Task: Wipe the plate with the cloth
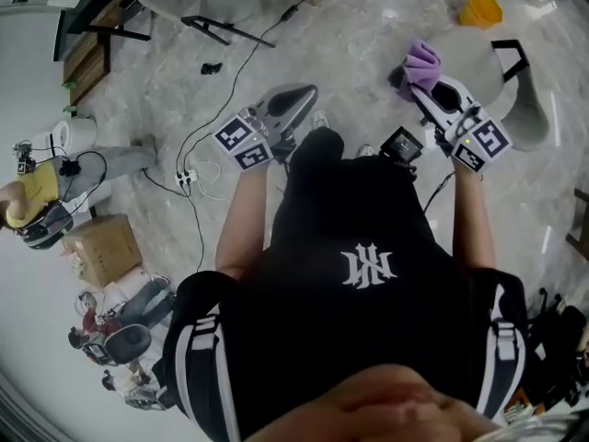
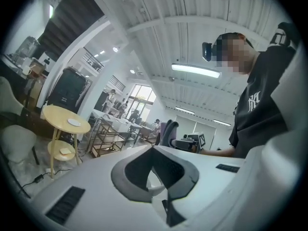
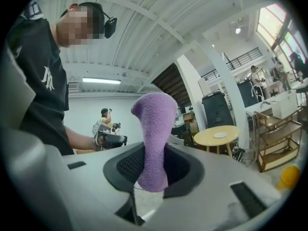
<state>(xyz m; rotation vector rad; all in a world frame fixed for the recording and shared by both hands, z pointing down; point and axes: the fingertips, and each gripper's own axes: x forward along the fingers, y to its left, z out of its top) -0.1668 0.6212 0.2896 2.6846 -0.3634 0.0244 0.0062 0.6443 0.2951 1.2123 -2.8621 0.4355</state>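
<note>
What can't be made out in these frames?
- White disc on the yellow table: too small in both gripper views to tell whether it is the plate.
- Cloth: bunched in the right tool, so its size and far side stay hidden in every view.
- Floor under the person: head view, hidden by the torso.

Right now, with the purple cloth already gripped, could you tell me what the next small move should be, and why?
Probably carry the right tool toward the round yellow table. That tool is shut on the purple cloth, but the white plate sits on that table, well away from the cloth, so wiping cannot start yet.
</note>
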